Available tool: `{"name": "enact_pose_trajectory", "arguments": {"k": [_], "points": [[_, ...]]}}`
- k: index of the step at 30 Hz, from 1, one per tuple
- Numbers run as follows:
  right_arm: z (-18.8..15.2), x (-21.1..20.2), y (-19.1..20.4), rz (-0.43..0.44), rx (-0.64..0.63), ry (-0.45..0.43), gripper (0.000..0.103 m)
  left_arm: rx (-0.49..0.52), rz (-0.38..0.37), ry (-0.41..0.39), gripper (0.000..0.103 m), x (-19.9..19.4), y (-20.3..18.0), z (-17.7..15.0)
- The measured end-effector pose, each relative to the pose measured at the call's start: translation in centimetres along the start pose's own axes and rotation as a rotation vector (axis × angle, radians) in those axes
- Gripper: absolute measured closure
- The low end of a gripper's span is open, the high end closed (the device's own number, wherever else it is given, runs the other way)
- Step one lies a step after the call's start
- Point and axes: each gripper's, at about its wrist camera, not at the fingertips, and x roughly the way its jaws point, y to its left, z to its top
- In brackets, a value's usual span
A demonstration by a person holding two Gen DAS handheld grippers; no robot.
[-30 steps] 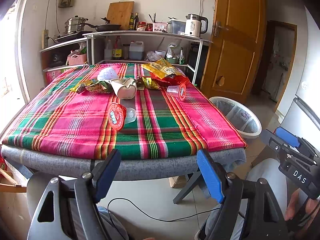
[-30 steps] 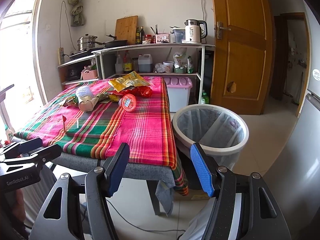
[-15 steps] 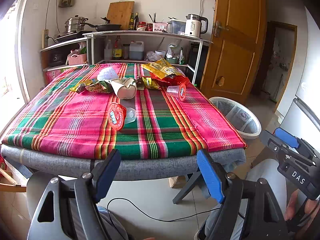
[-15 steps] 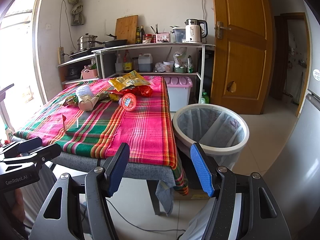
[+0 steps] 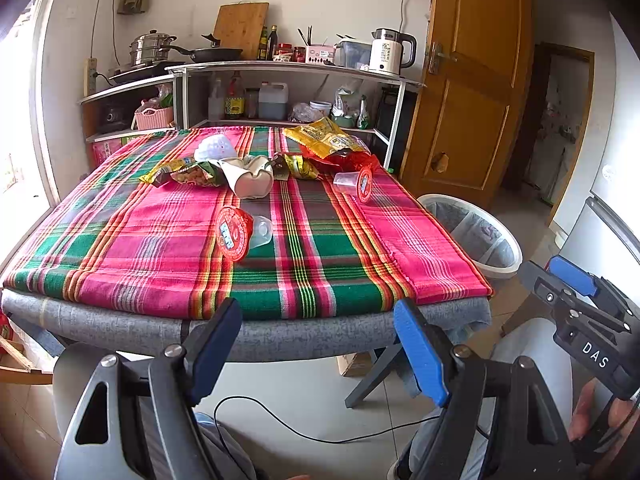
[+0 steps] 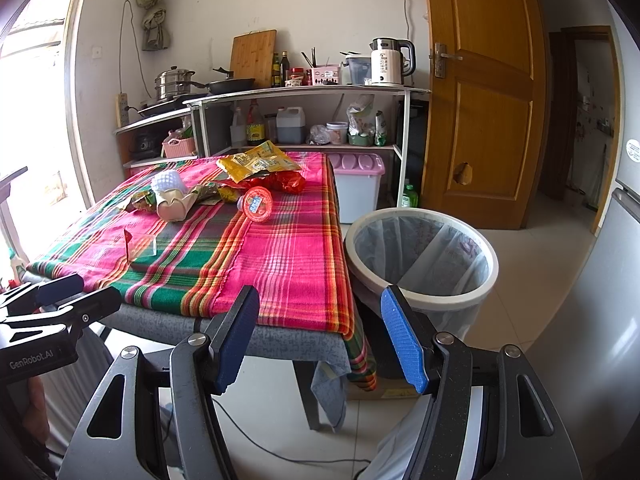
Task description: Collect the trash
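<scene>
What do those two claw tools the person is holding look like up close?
Each is a dark grey and black frame with triangular cut-outs and silver bolts, ending in two blue ribbed pads. The left gripper carries white lettering "GenRobot.AI" on its body; the right gripper is marked "DAS". A thin black cable trails across the tiled floor beneath them.

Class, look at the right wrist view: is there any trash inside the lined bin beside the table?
No. The bin shows only its clear liner, with nothing lying inside.
</scene>
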Motion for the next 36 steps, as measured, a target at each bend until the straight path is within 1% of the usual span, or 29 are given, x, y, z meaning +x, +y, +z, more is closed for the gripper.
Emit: {"name": "enact_pose_trajectory", "arguments": {"k": [30,36], "points": [[-0.1,0.6,0.1,0.003,-0.009,0.008,0.039,-0.002,0.000,0.003,0.023,0.3,-0.1,0.2],[0.8,1.4,0.8,0.023,-0.034,0.001,0.039,0.010,0.025,0.000,0.023,1.0,0.6,0.9]]}}
